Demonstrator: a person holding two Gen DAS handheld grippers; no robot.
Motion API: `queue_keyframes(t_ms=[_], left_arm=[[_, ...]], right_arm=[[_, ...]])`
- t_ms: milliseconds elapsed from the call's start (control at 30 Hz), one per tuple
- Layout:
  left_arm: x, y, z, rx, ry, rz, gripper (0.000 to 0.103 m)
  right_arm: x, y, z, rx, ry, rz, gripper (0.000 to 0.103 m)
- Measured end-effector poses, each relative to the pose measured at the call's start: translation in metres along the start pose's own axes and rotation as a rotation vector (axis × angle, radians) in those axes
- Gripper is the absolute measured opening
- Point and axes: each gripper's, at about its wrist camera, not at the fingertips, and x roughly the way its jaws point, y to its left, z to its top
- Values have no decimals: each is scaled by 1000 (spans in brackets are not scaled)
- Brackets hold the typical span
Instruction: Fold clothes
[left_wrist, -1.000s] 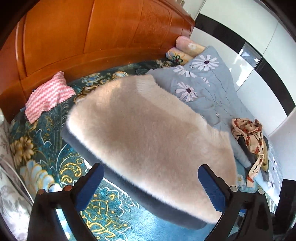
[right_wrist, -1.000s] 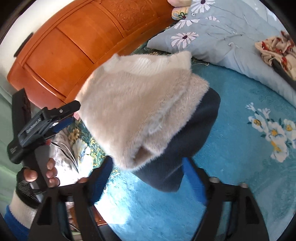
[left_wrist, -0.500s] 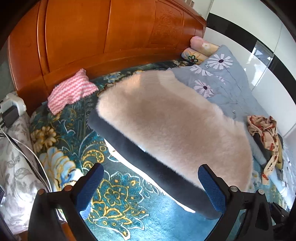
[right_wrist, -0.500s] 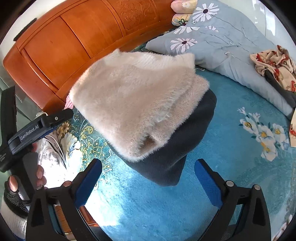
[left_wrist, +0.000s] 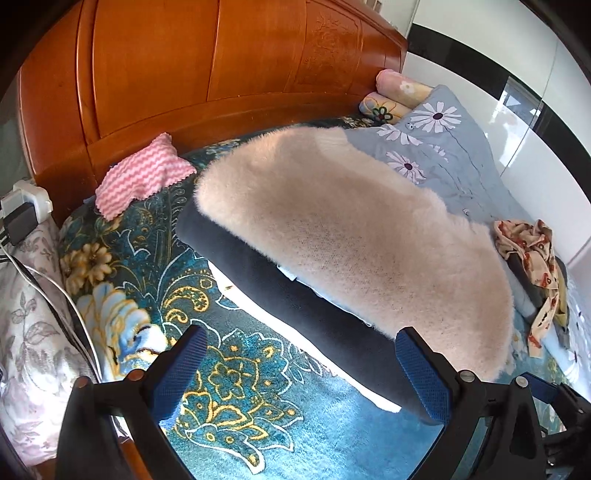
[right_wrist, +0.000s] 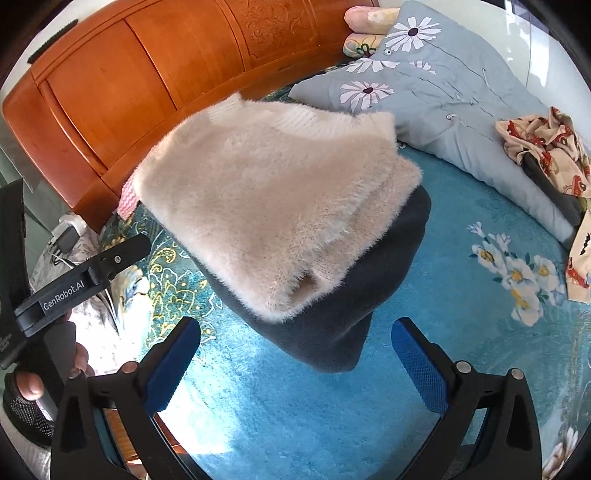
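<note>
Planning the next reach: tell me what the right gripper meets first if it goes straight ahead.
Probably the dark folded garment under the fluffy cream sweater; the open right gripper points at its near edge, though depth is uncertain.

One folded cream fluffy sweater (right_wrist: 266, 206) atop one folded dark navy garment (right_wrist: 332, 325); one pink-and-white zigzag cloth (left_wrist: 142, 177); one grey-blue daisy-print quilt (right_wrist: 436, 85); two rolled floral pillows (left_wrist: 388, 98); one crumpled cream-and-red patterned garment (right_wrist: 546, 144); two blue-padded black grippers (right_wrist: 295, 350).
</note>
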Motion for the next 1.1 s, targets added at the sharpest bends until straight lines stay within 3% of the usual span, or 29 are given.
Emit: queue_keyframes(t_ms=[567,1100], left_arm=[[17,-12,-17,78,41,69,103],[18,-14,-18,96,61,68,103]], right_arm=[[9,0,-6,1,31,-15,103],[9,-2,-4,1,38,-20,103]])
